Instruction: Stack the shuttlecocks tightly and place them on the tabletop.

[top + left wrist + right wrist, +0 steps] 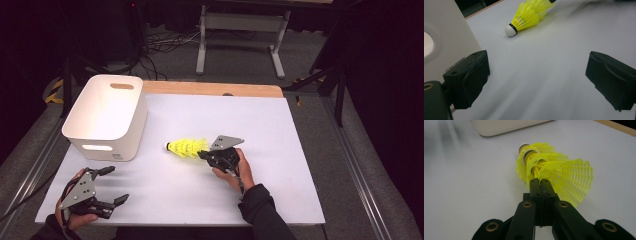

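On the bin (446, 42), an unreadable barcode label (455, 64).

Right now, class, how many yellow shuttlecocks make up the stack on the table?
3 shuttlecocks, nested in one stack on the white table beside the bin, the outermost skirt pinched by the right gripper. More may hide inside.

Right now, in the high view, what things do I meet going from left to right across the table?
Left tool → white bin → stack of yellow shuttlecocks → right tool, shut on the stack's skirt.
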`<action>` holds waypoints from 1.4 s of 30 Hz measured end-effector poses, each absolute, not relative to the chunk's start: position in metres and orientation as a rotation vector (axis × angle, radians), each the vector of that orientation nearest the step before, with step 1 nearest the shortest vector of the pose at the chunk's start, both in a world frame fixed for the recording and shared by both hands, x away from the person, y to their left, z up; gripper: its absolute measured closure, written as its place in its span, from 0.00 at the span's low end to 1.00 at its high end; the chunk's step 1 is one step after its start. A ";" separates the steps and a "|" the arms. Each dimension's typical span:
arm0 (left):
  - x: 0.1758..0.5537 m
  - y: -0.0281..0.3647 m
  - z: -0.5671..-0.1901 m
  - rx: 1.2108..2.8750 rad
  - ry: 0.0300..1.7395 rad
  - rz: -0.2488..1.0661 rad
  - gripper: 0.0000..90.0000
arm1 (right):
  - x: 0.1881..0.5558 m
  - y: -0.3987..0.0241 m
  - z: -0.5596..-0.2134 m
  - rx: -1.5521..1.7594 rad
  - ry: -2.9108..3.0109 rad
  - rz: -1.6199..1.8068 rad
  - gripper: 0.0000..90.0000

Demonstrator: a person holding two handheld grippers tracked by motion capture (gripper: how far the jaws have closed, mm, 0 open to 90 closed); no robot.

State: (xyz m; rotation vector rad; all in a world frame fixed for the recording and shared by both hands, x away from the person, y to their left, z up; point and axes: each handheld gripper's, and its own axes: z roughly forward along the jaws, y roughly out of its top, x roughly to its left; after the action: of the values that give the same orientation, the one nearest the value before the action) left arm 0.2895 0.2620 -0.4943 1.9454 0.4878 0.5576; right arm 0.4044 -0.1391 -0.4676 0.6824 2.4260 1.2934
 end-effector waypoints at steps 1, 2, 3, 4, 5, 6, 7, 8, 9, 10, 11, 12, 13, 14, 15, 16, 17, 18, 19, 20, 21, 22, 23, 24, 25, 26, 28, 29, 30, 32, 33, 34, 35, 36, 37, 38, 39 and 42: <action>0.290 0.262 -0.494 1.947 0.487 0.556 0.07 | 0.405 -0.138 -0.468 0.687 2.423 1.296 1.00; 0.290 0.262 -0.494 1.947 0.487 0.558 0.07 | 0.406 -0.137 -0.468 0.689 2.423 1.301 1.00; 0.290 0.262 -0.495 1.947 0.487 0.557 0.07 | 0.406 -0.137 -0.468 0.691 2.423 1.302 1.00; 0.290 0.262 -0.494 1.948 0.486 0.557 0.07 | 0.407 -0.136 -0.468 0.695 2.422 1.304 1.00; 0.290 0.261 -0.494 1.948 0.485 0.563 0.07 | 0.407 -0.135 -0.469 0.702 2.422 1.306 1.00; 0.290 0.261 -0.494 1.947 0.485 0.562 0.07 | 0.408 -0.134 -0.469 0.706 2.424 1.305 1.00; 0.289 0.261 -0.494 1.946 0.484 0.562 0.07 | 0.408 -0.133 -0.469 0.709 2.426 1.303 1.00; 0.289 0.261 -0.494 1.945 0.485 0.562 0.08 | 0.409 -0.132 -0.470 0.710 2.428 1.303 1.00; 0.289 0.261 -0.494 1.944 0.484 0.561 0.08 | 0.410 -0.130 -0.471 0.715 2.430 1.302 1.00; 0.289 0.261 -0.494 1.944 0.484 0.560 0.08 | 0.410 -0.130 -0.471 0.714 2.431 1.302 1.00; 0.289 0.261 -0.494 1.944 0.484 0.561 0.08 | 0.410 -0.129 -0.471 0.713 2.433 1.301 1.00; 0.289 0.261 -0.494 1.944 0.483 0.561 0.08 | 0.411 -0.128 -0.471 0.715 2.433 1.298 1.00; 0.289 0.261 -0.494 1.943 0.484 0.559 0.08 | 0.411 -0.127 -0.471 0.719 2.433 1.300 1.00; 0.289 0.260 -0.494 1.943 0.485 0.561 0.08 | 0.412 -0.126 -0.471 0.722 2.435 1.303 1.00; 0.289 0.260 -0.494 1.942 0.485 0.561 0.07 | 0.413 -0.125 -0.471 0.724 2.436 1.301 1.00; 0.289 0.261 -0.494 1.941 0.485 0.562 0.07 | 0.413 -0.124 -0.472 0.726 2.437 1.303 1.00; 0.289 0.261 -0.494 1.942 0.484 0.563 0.07 | 0.414 -0.123 -0.472 0.729 2.440 1.305 1.00; 0.289 0.260 -0.494 1.941 0.486 0.561 0.07 | 0.414 -0.122 -0.473 0.730 2.442 1.304 0.99; 0.289 0.260 -0.494 1.941 0.485 0.561 0.07 | 0.414 -0.121 -0.473 0.734 2.446 1.293 0.99; 0.289 0.260 -0.494 1.942 0.483 0.558 0.07 | 0.415 -0.121 -0.474 0.735 2.447 1.287 0.99; 0.289 0.260 -0.495 1.944 0.483 0.557 0.07 | 0.415 -0.121 -0.475 0.739 2.451 1.280 0.98; 0.289 0.260 -0.495 1.947 0.482 0.559 0.07 | 0.416 -0.121 -0.475 0.742 2.451 1.277 0.98; 0.289 0.260 -0.495 1.948 0.482 0.559 0.07 | 0.416 -0.120 -0.476 0.744 2.451 1.271 0.98; 0.289 0.259 -0.495 1.949 0.481 0.557 0.07 | 0.416 -0.120 -0.476 0.746 2.453 1.267 0.97; 0.288 0.259 -0.495 1.950 0.481 0.557 0.07 | 0.417 -0.120 -0.477 0.748 2.455 1.265 0.96; 0.289 0.259 -0.495 1.951 0.478 0.559 0.07 | 0.417 -0.120 -0.477 0.752 2.456 1.261 0.95; 0.289 0.259 -0.495 1.954 0.477 0.558 0.08 | 0.418 -0.120 -0.478 0.754 2.452 1.249 0.95; 0.289 0.258 -0.495 1.955 0.479 0.553 0.08 | 0.418 -0.119 -0.479 0.755 2.452 1.242 0.94; 0.289 0.258 -0.496 1.956 0.478 0.552 0.08 | 0.419 -0.119 -0.479 0.755 2.455 1.237 0.93; 0.290 0.258 -0.496 1.958 0.479 0.553 0.08 | 0.420 -0.119 -0.481 0.758 2.456 1.227 0.92; 0.289 0.257 -0.496 1.956 0.481 0.554 0.08 | 0.420 -0.119 -0.481 0.765 2.455 1.225 0.91; 0.290 0.257 -0.496 1.955 0.480 0.556 0.08 | 0.420 -0.119 -0.481 0.769 2.448 1.221 0.89; 0.289 0.257 -0.496 1.953 0.479 0.558 0.08 | 0.419 -0.120 -0.481 0.772 2.439 1.223 0.86; 0.289 0.257 -0.496 1.953 0.478 0.557 0.08 | 0.419 -0.120 -0.480 0.771 2.435 1.228 0.85; 0.289 0.257 -0.496 1.954 0.480 0.558 0.08 | 0.417 -0.119 -0.480 0.768 2.432 1.230 0.84; 0.289 0.257 -0.496 1.955 0.480 0.560 0.08 | 0.416 -0.118 -0.480 0.763 2.426 1.227 0.81; 0.290 0.257 -0.496 1.957 0.480 0.561 0.08 | 0.415 -0.118 -0.480 0.758 2.422 1.221 0.79; 0.290 0.257 -0.496 1.958 0.482 0.565 0.08 | 0.409 -0.115 -0.478 0.737 2.395 1.181 0.69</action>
State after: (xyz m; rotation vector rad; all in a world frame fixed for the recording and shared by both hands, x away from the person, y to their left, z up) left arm 0.2899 0.2568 -0.4960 1.9579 0.4823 0.5650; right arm 0.4091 -0.1153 -0.4777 0.7367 2.3952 1.1807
